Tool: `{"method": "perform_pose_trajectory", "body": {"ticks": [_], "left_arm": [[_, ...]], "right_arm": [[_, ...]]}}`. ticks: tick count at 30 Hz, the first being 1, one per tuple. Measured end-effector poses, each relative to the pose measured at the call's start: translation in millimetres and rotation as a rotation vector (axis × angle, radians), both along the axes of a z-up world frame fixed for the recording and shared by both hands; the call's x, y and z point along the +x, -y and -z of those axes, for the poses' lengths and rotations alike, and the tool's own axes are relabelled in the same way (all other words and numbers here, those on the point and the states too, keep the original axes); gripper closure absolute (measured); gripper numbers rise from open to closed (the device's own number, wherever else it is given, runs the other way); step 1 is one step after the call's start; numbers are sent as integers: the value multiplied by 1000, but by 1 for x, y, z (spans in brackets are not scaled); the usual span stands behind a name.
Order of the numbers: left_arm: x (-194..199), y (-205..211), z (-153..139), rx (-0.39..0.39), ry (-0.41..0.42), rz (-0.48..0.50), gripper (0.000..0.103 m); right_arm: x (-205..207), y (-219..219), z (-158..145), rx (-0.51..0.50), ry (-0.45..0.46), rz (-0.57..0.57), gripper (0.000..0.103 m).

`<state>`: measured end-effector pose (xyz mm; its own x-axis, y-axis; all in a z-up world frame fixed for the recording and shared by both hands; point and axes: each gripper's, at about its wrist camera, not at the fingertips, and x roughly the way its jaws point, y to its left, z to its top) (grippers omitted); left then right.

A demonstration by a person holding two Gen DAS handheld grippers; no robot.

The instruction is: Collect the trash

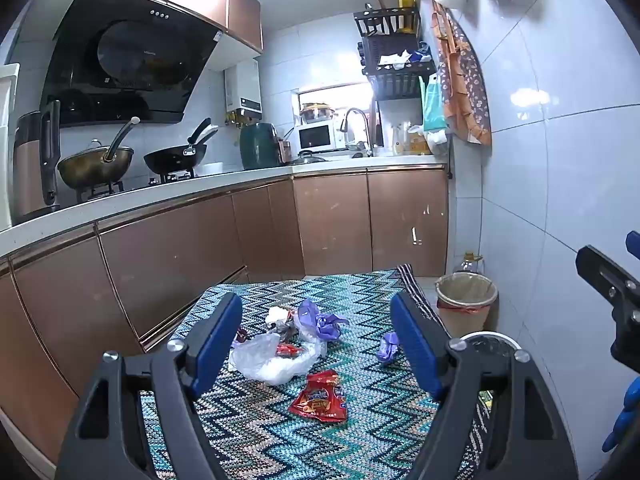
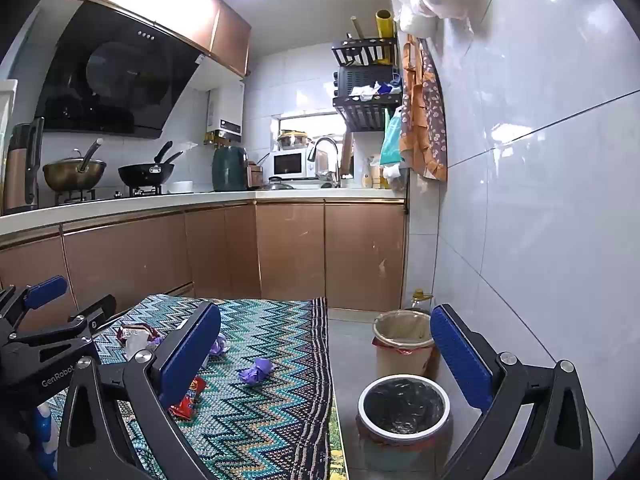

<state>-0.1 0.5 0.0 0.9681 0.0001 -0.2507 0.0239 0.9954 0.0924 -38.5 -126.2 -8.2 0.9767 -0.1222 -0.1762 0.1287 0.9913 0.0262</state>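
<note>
Trash lies on a table with a zigzag cloth (image 1: 256, 432): a red snack wrapper (image 1: 320, 398), a clear plastic bag (image 1: 272, 360), a purple bag (image 1: 320, 320) and a small purple wad (image 1: 387, 347), which also shows in the right wrist view (image 2: 256, 370). My left gripper (image 1: 316, 344) is open and empty above the trash. My right gripper (image 2: 324, 356) is open and empty over the table's right edge, above a black-lined bin (image 2: 402, 406). A tan-lined bin (image 2: 402, 344) stands behind it.
Brown kitchen cabinets (image 1: 332, 220) and a counter with pans run along the left and back. A tiled wall (image 2: 540, 220) is close on the right. An oil bottle (image 2: 420, 298) stands in the floor corner behind the bins.
</note>
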Motion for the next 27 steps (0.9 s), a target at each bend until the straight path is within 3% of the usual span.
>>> {"method": "perform_pose_trajectory", "body": {"ticks": [27], "left_arm": [[1,1,-3,10,-20,34,28]], "right_arm": [[-5,1,-7,-13,16,4,0]]}}
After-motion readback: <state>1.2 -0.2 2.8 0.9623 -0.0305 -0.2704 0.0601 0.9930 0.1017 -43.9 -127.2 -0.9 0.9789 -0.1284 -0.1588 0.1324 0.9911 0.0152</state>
